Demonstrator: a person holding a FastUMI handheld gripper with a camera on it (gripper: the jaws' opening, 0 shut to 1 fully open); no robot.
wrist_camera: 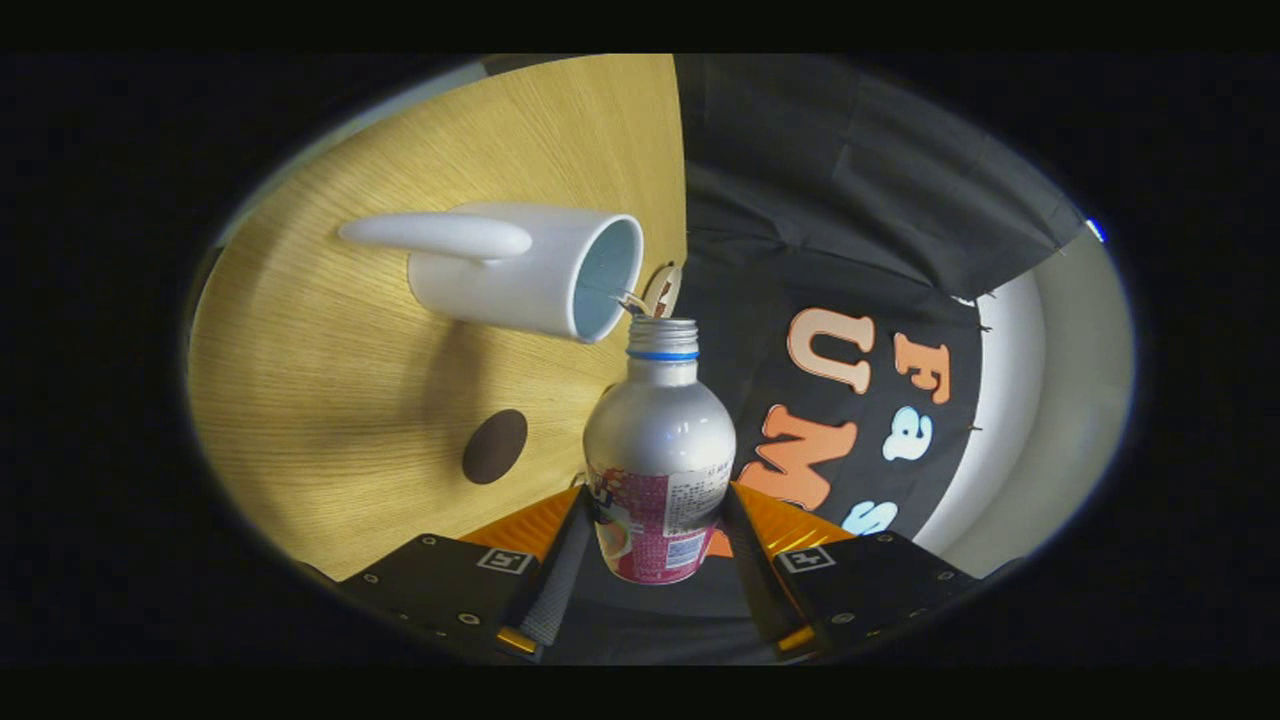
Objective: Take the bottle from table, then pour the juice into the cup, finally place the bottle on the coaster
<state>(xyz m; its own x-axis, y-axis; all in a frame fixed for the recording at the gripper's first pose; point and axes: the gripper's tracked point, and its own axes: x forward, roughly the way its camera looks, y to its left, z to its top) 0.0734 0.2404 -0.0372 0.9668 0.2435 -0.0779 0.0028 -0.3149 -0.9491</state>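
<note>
Holding the bottle [660, 450] by its labelled lower body, the gripper [655, 530] has both fingers pressed on it, one on each side, so the grasp looks firm. The whole rig is rolled over for pouring: the tabletop [330, 400] reads as a wall off at 9 o'clock, and the bottle's long axis runs straight ahead from the fingers toward 12 o'clock. Its open neck, ringed with a blue band, sits just beside the rim of the white cup [530, 270], whose mouth faces the neck from about 11 o'clock; the cup's handle points away at 10 o'clock. Whether any juice is passing cannot be told. A dark round coaster [495, 446] lies on the tabletop at about 9 o'clock from the bottle's shoulder, well apart from the cup. Pouring seems to be the step in hand; afterwards the bottle must be righted and carried toward that coaster.
</note>
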